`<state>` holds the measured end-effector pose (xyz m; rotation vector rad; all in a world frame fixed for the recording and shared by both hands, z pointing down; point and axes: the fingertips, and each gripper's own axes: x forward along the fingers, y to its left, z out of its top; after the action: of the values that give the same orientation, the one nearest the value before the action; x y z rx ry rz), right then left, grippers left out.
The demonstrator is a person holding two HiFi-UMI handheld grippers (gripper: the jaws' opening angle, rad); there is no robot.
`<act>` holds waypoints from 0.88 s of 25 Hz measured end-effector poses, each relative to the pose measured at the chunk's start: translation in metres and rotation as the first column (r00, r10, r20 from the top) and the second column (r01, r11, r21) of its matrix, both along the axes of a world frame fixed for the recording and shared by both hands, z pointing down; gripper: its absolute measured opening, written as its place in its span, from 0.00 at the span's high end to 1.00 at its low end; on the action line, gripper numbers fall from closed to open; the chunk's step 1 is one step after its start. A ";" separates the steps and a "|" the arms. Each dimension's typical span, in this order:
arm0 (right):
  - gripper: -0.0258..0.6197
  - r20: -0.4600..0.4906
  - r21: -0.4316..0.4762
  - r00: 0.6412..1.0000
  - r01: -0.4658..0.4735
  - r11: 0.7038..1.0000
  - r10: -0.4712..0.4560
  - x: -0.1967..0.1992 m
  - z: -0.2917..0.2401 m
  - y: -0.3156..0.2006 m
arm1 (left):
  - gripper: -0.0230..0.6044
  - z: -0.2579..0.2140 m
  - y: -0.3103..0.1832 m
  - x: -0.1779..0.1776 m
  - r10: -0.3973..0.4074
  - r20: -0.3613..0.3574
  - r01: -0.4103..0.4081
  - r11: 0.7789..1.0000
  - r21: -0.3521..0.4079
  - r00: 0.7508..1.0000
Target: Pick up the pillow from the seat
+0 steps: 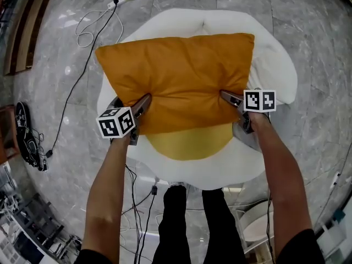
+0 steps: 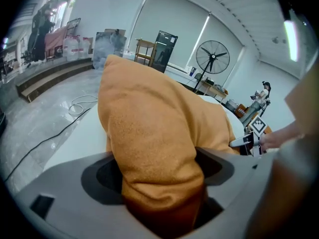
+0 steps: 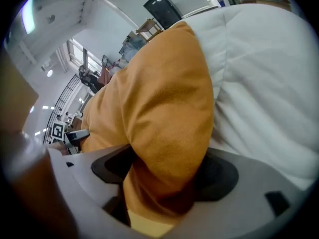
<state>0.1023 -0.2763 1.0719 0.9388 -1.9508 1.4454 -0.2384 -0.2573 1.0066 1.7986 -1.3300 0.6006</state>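
Note:
An orange pillow (image 1: 181,76) lies across a round white seat (image 1: 275,65) that has a yellow centre patch (image 1: 190,142). My left gripper (image 1: 144,100) pinches the pillow's near left edge, and my right gripper (image 1: 226,96) pinches its near right edge. In the left gripper view the orange fabric (image 2: 149,133) bunches tightly between the jaws of the left gripper (image 2: 159,173). In the right gripper view the pillow (image 3: 159,118) is likewise squeezed in the right gripper (image 3: 164,178), with the white seat cushion (image 3: 269,93) beside it.
The seat stands on a grey marble floor. Cables (image 1: 82,32) and a power strip (image 1: 118,1) lie at the far left. The person's legs (image 1: 198,219) are just before the seat. A fan (image 2: 213,59) and a black cabinet (image 2: 163,51) stand far off.

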 end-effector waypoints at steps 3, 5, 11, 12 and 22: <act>0.43 -0.041 -0.007 0.998 0.055 0.998 -0.055 -0.004 -0.003 0.001 | 0.31 -0.004 0.000 0.002 0.019 0.022 -0.019 1.000 0.016 1.000; 0.50 -0.063 0.004 0.995 0.071 0.997 -0.071 -0.007 -0.007 0.001 | 0.36 -0.006 0.000 0.002 0.021 0.027 -0.021 0.999 0.026 0.999; 0.66 -0.100 0.096 0.993 0.078 0.992 -0.069 -0.009 -0.036 0.009 | 0.50 -0.024 0.007 0.009 0.011 0.058 -0.014 0.999 0.051 0.998; 0.67 -0.106 0.114 0.992 0.076 0.991 -0.064 -0.009 -0.043 0.011 | 0.51 -0.028 0.009 0.010 0.010 0.057 -0.013 0.999 0.053 0.998; 0.68 -0.097 0.235 0.995 0.022 0.972 0.000 0.005 -0.140 0.026 | 0.51 -0.114 0.017 0.019 0.037 0.048 -0.043 0.987 0.154 0.998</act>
<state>0.1072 -0.2508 0.9321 1.0782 -2.0831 1.1561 -0.2196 -0.2401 0.8921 1.9511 -1.4067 0.5756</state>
